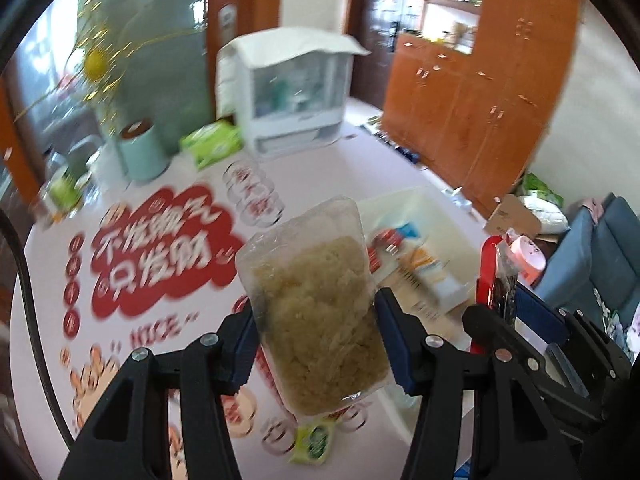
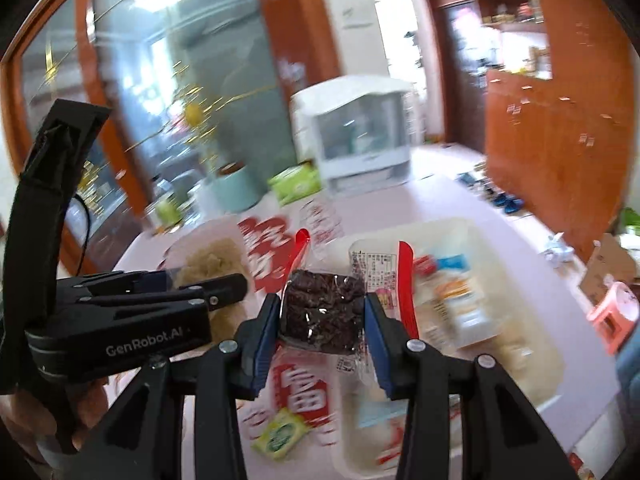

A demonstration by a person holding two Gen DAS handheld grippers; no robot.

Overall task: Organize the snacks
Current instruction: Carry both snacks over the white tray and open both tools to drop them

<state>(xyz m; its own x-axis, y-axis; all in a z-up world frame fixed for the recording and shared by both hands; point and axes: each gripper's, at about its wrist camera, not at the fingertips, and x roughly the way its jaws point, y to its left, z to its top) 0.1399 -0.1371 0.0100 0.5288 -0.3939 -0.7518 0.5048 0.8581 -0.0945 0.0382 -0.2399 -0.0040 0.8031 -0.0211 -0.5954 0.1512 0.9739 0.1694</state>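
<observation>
My left gripper (image 1: 316,328) is shut on a clear pouch of pale yellow crumbly snack (image 1: 316,296), held upright above the table. In the right wrist view that left gripper (image 2: 224,286) shows at the left with the pale snack pouch (image 2: 218,256) behind it. My right gripper (image 2: 322,324) is shut on a clear packet of dark brown snack with red edges (image 2: 324,308), lifted over the table. The same dark packet (image 1: 506,280) appears at the right of the left wrist view, in the right gripper (image 1: 508,312). A white bin (image 2: 516,320) below holds several snack packs.
A small yellow-green sachet (image 2: 280,434) lies on the pink table with red lettering (image 1: 160,248). At the back stand a white cabinet box (image 1: 292,96), a green box (image 1: 212,144) and a mint canister (image 1: 142,152). A wooden cupboard (image 1: 480,112) and a pink stool (image 2: 612,308) are at the right.
</observation>
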